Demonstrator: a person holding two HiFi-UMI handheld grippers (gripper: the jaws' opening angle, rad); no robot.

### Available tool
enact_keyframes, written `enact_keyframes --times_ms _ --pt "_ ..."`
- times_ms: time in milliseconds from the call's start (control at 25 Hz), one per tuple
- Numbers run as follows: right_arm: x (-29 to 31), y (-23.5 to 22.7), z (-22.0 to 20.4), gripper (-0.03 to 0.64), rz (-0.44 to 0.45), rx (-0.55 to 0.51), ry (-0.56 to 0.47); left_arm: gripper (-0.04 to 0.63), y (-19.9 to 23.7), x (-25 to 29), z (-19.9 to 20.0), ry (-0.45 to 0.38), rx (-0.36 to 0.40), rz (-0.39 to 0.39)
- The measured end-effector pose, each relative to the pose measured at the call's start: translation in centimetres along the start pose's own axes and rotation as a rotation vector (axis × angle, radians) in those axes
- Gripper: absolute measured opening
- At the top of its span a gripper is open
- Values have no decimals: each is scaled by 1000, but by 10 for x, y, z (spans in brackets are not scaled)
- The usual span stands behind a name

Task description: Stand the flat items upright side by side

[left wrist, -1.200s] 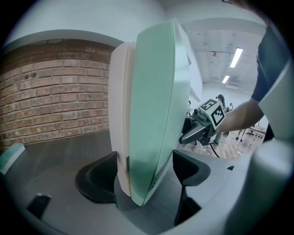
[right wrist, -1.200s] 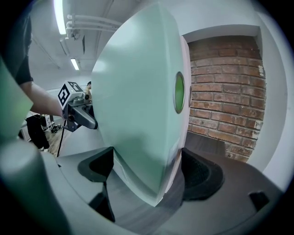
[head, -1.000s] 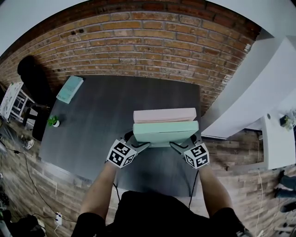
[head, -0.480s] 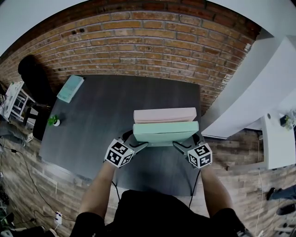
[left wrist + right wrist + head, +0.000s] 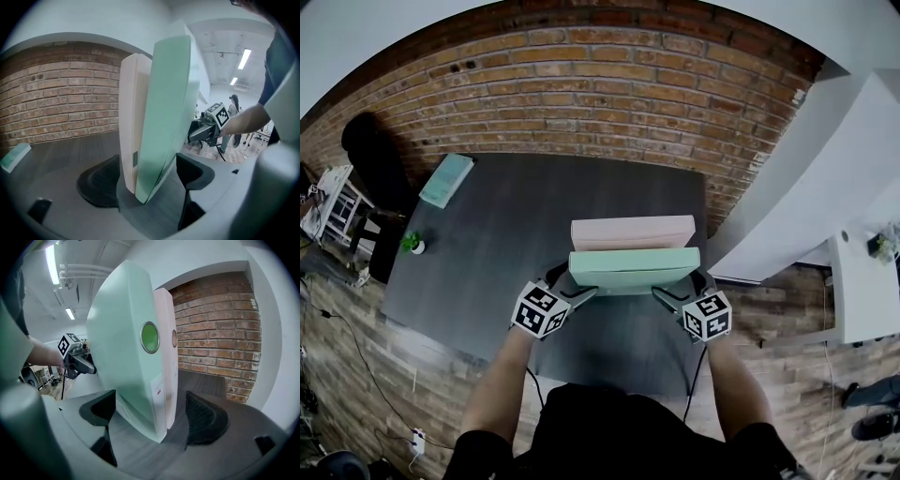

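Two flat case-like items stand upright on edge, side by side, on the dark table [image 5: 506, 225]: a pink one [image 5: 633, 232] behind and a mint green one [image 5: 634, 267] in front. My left gripper [image 5: 574, 287] straddles their left ends and my right gripper [image 5: 675, 289] their right ends. In the left gripper view the pink item [image 5: 129, 126] and the slightly leaning green item [image 5: 164, 117] sit between the open jaws of the left gripper [image 5: 145, 176]. In the right gripper view the green item [image 5: 126, 357] and pink item [image 5: 169, 376] stand inside the right gripper [image 5: 150, 416], with a gap at the brick-side pad.
A third flat teal item [image 5: 447, 180] lies at the table's far left corner, with a small potted plant [image 5: 412, 244] near the left edge. A brick wall [image 5: 609, 94] runs behind the table and a white counter [image 5: 825, 187] stands to the right.
The right gripper has rolled slightly. The two items and the left gripper stay where they were.
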State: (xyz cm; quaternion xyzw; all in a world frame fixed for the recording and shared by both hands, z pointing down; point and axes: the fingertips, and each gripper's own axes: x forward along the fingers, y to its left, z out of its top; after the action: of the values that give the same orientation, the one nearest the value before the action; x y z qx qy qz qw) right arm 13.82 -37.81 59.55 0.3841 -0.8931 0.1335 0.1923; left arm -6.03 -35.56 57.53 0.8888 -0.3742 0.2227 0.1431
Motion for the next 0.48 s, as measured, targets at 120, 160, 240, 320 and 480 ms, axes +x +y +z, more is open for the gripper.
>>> enact_keyframes --times_ms 120,160,240,320,480 --pt "1 1 4 477 5 -1 -7 399 2 0 2 -4 -8 14" --pt "1 2 5 477 6 -3 -9 399 2 0 2 -7 -11 17" --pt "3 2 7 477 7 -6 -11 399 4 -1 3 -10 -13 22" --pt "3 2 7 477 5 -6 -7 399 5 0 3 -8 -15 25" --pt "5 -3 3 477 -3 -1 9 399 7 1 3 -7 -21 24"
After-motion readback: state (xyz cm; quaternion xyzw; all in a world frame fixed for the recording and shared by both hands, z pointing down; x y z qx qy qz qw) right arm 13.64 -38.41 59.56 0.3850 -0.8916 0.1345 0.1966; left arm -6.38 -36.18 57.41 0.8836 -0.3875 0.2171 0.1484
